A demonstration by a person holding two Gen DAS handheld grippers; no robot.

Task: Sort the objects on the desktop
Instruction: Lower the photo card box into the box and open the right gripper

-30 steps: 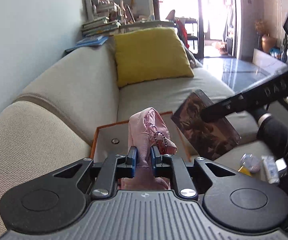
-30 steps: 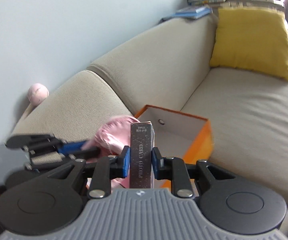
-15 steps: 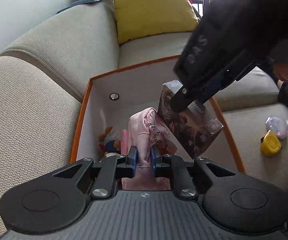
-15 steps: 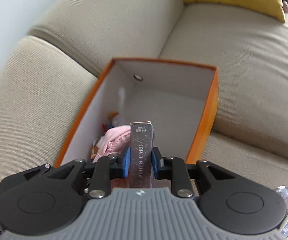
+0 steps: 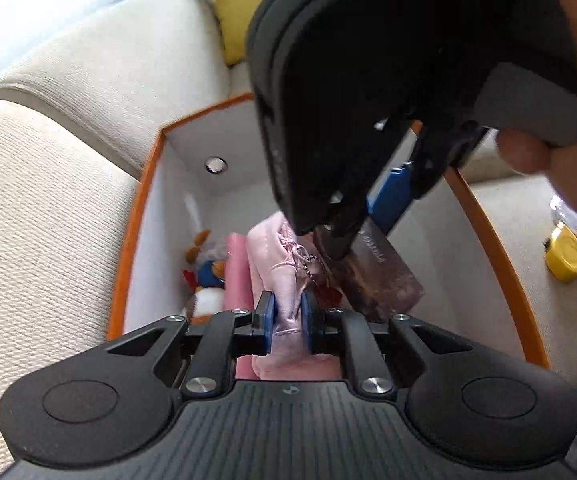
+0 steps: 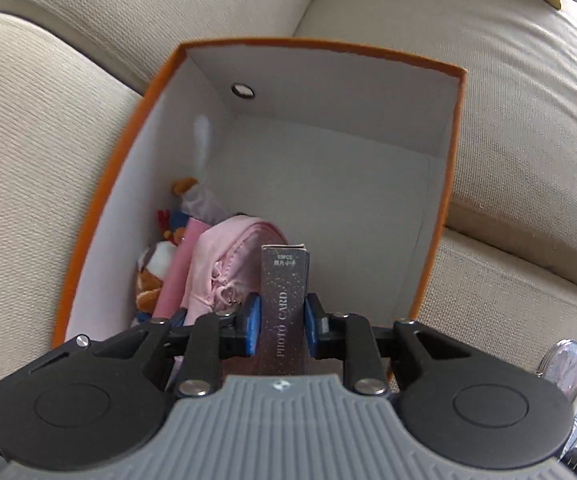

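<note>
Inside the orange box (image 6: 454, 148) on the sofa (image 6: 528, 160), the left gripper (image 5: 287, 316) clamps a pink pouch (image 5: 278, 264) and the right gripper (image 6: 278, 324) clamps a card box (image 6: 284, 300), both lowered for dropping beside a stuffed toy (image 6: 156, 264) in the box's near corner.

Item count:
- One orange cardboard box with a white interior (image 6: 440, 216).
- One pink satin pouch (image 5: 284, 280).
- One dark rectangular photo-card box (image 6: 284, 308).
- One plush duck toy (image 5: 204, 276).
- One flat pink item (image 5: 237, 272).
- One yellow cushion (image 5: 232, 8).
- One yellow cap-shaped object (image 5: 566, 258).
- Two black handheld grippers.
</note>
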